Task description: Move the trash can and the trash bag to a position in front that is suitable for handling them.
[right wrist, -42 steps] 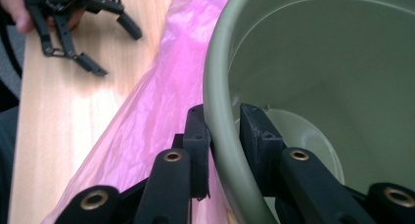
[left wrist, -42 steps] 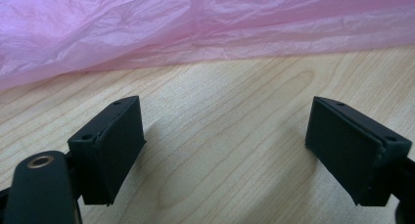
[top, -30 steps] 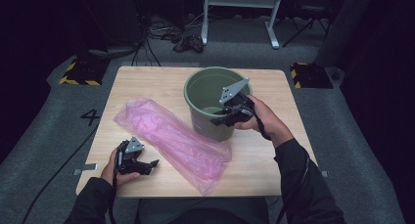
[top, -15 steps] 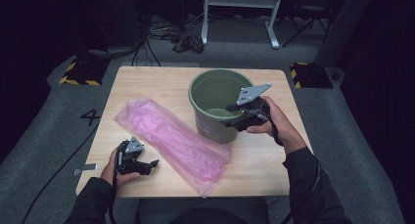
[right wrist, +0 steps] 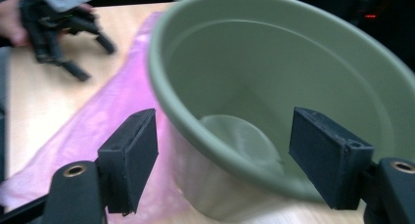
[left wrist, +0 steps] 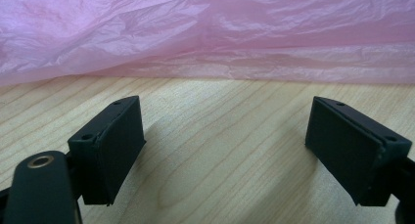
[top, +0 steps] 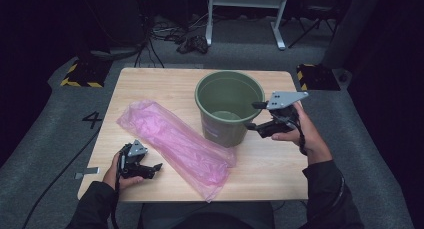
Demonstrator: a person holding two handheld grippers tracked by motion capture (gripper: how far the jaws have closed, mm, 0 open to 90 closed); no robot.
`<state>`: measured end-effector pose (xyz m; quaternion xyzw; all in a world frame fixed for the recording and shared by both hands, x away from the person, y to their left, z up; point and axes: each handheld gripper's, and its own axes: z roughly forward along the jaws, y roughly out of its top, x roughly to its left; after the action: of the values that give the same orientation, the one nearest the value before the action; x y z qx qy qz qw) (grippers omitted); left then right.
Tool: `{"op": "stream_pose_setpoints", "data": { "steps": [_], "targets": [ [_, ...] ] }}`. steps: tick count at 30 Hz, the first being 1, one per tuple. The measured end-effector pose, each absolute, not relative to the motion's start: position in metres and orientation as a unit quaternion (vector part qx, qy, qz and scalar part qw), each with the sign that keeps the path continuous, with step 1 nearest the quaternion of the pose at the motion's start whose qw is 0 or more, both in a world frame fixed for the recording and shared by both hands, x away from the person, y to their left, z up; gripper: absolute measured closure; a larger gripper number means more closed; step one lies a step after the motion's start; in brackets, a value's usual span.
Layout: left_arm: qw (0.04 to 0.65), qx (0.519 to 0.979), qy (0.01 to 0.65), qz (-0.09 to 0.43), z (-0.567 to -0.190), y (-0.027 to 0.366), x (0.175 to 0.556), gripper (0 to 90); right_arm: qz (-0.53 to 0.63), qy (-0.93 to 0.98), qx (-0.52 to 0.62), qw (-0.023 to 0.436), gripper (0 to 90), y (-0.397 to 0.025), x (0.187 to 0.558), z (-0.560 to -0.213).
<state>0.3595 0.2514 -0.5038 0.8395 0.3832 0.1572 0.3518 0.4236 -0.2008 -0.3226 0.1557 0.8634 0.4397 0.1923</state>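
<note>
The right claw [top: 254, 115] gapes wide, the green bucket [top: 229, 107] rim between its jaws, untouched. The left claw [top: 154, 169], also wide and empty, rests on the bench [top: 170, 86], pink bag [top: 176, 142] just ahead.

I take the bucket [top: 229, 109] as reference. It stands upright on the table [top: 165, 86], toward the far right part. The plastic bag [top: 175, 141] lies flat on the table to the bucket's left, running from the far left down to the near side, its near end touching the bucket's base. My right claw [top: 253, 115] sits just right of the bucket, its jaws apart astride the rim: one inside, one outside. My left claw [top: 156, 168] rests on the table well to the bucket's near left, just beside the bag's near edge, jaws apart over bare table.
</note>
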Motion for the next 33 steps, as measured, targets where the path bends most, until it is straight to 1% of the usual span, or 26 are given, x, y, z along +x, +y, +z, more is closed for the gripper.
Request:
{"op": "stream_pose_setpoints", "data": {
  "steps": [4, 6, 7, 9, 10, 11, 13, 14, 15, 16, 17, 20, 21, 22, 25, 27, 29, 30, 33],
  "targets": [
    [0.352, 0.839, 0.383, 0.157, -0.504, 0.251, 0.359, 14.2, 0.43, 0.855, 0.194, 0.218, 25.4, -0.223, 0.421, -0.334],
    [0.352, 0.839, 0.383, 0.157, -0.504, 0.251, 0.36, 14.2, 0.429, 0.855, 0.195, 0.217, 24.7, -0.228, 0.42, -0.337],
    [0.352, 0.84, 0.383, 0.158, -0.504, 0.251, 0.36, 14.1, 0.428, 0.854, 0.206, 0.213, 23.9, -0.237, 0.419, -0.348],
    [0.352, 0.84, 0.383, 0.158, -0.504, 0.251, 0.36, 14.2, 0.413, 0.857, 0.219, 0.216, 23.6, -0.243, 0.42, -0.359],
    [0.351, 0.84, 0.382, 0.158, -0.504, 0.251, 0.36, 14.2, 0.413, 0.857, 0.219, 0.216, 23.6, -0.243, 0.42, -0.359],
    [0.351, 0.84, 0.382, 0.159, -0.504, 0.251, 0.36, 14.1, 0.392, 0.862, 0.233, 0.22, 23.0, -0.247, 0.423, -0.375],
    [0.351, 0.84, 0.383, 0.159, -0.504, 0.251, 0.36, 14.2, 0.387, 0.863, 0.236, 0.221, 22.6, -0.247, 0.424, -0.379],
    [0.351, 0.84, 0.382, 0.159, -0.504, 0.251, 0.36, 14.1, 0.376, 0.869, 0.248, 0.207, 22.0, -0.25, 0.427, -0.4],
    [0.351, 0.84, 0.382, 0.159, -0.504, 0.251, 0.36, 14.1, 0.374, 0.87, 0.251, 0.199, 21.9, -0.251, 0.428, -0.408],
    [0.351, 0.84, 0.382, 0.159, -0.504, 0.251, 0.36, 14.1, 0.374, 0.87, 0.251, 0.199, 21.9, -0.251, 0.428, -0.408],
    [0.351, 0.84, 0.383, 0.159, -0.504, 0.251, 0.36, 14.2, 0.367, 0.875, 0.259, 0.182, 21.0, -0.253, 0.43, -0.431],
    [0.351, 0.84, 0.382, 0.159, -0.504, 0.251, 0.36, 14.2, 0.369, 0.874, 0.276, 0.156, 20.6, -0.257, 0.431, -0.457],
    [0.351, 0.84, 0.382, 0.159, -0.504, 0.251, 0.36, 14.1, 0.369, 0.874, 0.276, 0.156, 20.6, -0.257, 0.431, -0.457],
    [0.351, 0.84, 0.383, 0.158, -0.504, 0.251, 0.36, 14.1, 0.357, 0.876, 0.285, 0.153, 19.2, -0.26, 0.432, -0.472],
    [0.351, 0.84, 0.382, 0.158, -0.504, 0.251, 0.36, 14.1, 0.364, 0.87, 0.302, 0.141, 19.2, -0.266, 0.432, -0.484],
    [0.351, 0.841, 0.381, 0.157, -0.504, 0.251, 0.36, 14.1, 0.363, 0.868, 0.306, 0.143, 18.9, -0.27, 0.431, -0.49],
    [0.351, 0.841, 0.38, 0.158, -0.504, 0.251, 0.361, 14.0, 0.363, 0.869, 0.308, 0.136, 18.2, -0.273, 0.43, -0.497],
    [0.351, 0.841, 0.38, 0.158, -0.504, 0.251, 0.361, 13.9, 0.362, 0.869, 0.309, 0.135, 17.0, -0.273, 0.429, -0.499],
    [0.351, 0.841, 0.381, 0.156, -0.504, 0.251, 0.361, 13.9, 0.376, 0.862, 0.31, 0.139, 16.9, -0.276, 0.427, -0.502]
  ]
}}
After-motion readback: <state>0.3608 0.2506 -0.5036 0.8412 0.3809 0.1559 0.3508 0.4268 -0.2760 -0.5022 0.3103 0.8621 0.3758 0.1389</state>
